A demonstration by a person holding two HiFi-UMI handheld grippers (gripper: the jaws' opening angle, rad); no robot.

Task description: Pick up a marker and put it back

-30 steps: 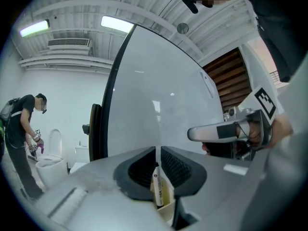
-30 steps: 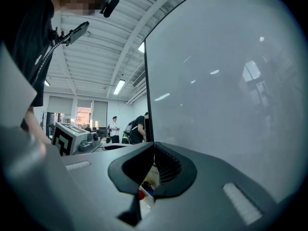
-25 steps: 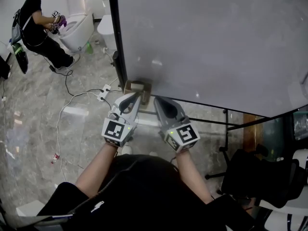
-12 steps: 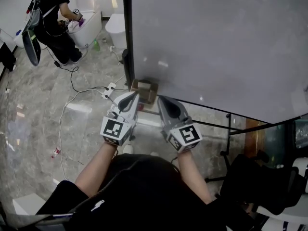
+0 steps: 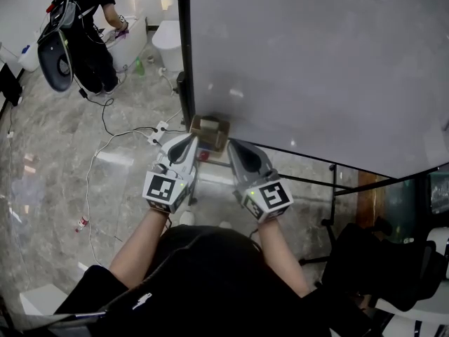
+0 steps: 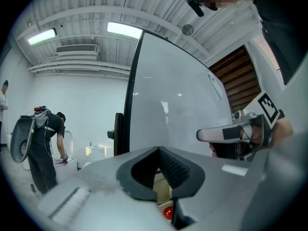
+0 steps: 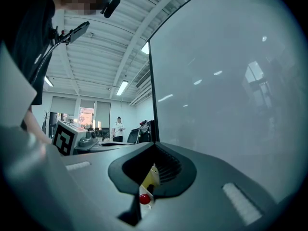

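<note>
A small tan box [image 5: 209, 128] hangs at the whiteboard's [image 5: 316, 62] lower left corner. A red round cap end [image 5: 203, 156], which looks like a marker's, shows just below it. My left gripper [image 5: 188, 141] is shut with nothing in it, its tip just left of the box. My right gripper [image 5: 231, 147] is also shut and empty, just right of the box. In the left gripper view, the box [image 6: 162, 186] and the red cap [image 6: 167, 212] show through the loop behind the closed left gripper [image 6: 159, 150]. The right gripper view shows the right gripper [image 7: 154, 146], box [image 7: 152, 176] and cap [image 7: 144, 199] the same way.
The whiteboard's black frame post [image 5: 184, 48] rises at the left. Cables and a power strip [image 5: 153, 133] lie on the marble floor. Another person [image 5: 88, 27] bends over a white toilet [image 5: 168, 37] at the far left. A black chair [image 5: 379, 258] stands at the right.
The head view has shifted, so the far person sits higher in the frame. Both grippers stay beside the box and have barely moved.
</note>
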